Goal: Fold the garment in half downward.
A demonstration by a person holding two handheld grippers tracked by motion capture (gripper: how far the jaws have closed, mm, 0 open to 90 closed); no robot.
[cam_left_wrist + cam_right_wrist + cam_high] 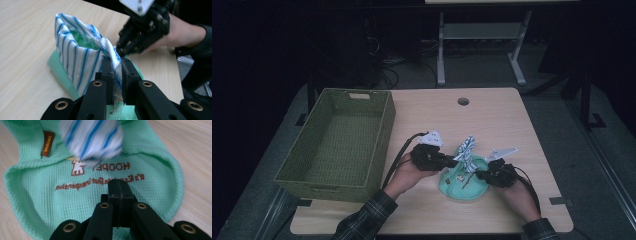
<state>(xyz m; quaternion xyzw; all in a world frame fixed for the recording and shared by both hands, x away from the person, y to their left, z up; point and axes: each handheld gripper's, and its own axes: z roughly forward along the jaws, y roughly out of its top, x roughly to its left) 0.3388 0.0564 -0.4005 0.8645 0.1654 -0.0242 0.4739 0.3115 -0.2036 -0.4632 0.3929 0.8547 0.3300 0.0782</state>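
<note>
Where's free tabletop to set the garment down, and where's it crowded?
Free: the far stretch of table around the round cable hole, and the near edge between the forearms. The green basket takes the left side. Crowded: centre-near, where the left gripper and right gripper work the green garment and its striped lining.

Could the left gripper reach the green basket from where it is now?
Probably yes: the basket stands just beside the left gripper with bare table between, though its jaws are shut on the striped cloth.
</note>
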